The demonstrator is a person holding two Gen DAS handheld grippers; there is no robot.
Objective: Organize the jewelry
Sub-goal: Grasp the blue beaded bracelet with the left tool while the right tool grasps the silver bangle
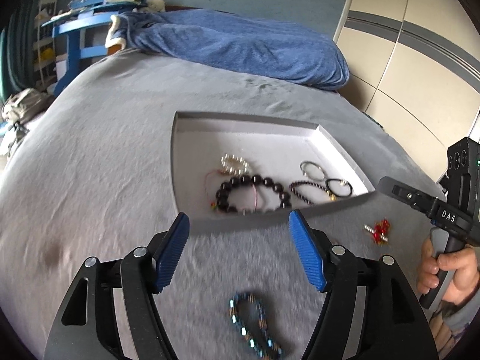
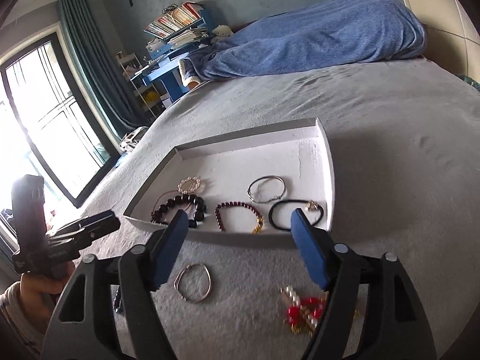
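A shallow white tray (image 2: 325,162) sits on a bed covered with a grey blanket (image 2: 390,138), and most of the jewelry lies inside it: a pearl bracelet (image 2: 189,184) toward the back left, a dark beaded bracelet (image 2: 180,207) in front of it, a garnet-coloured bead bracelet (image 2: 238,216) in the middle, a silver bangle (image 2: 266,192) behind that, and a black hair tie (image 2: 295,214) with a gold charm at the right wall. Three pieces lie on the blanket outside the tray, near its front edge: a second silver bangle (image 2: 193,282), a red and pearl tangle with gold bits (image 2: 303,307), and a blue patterned bracelet (image 1: 252,324). The left claw (image 1: 238,250) hovers over the blanket just short of the tray, its blue pads spread apart with nothing between them; the blue patterned bracelet lies on the blanket below it. The right claw (image 2: 240,247) also stands wide apart and empty, pointing at the tray's front rim, with the loose bangle beneath it and the red tangle under its right finger. A hand (image 1: 444,273) grips the right tool's handle. A rumpled blue towel blanket (image 2: 315,33) lies at the far end of the bed.
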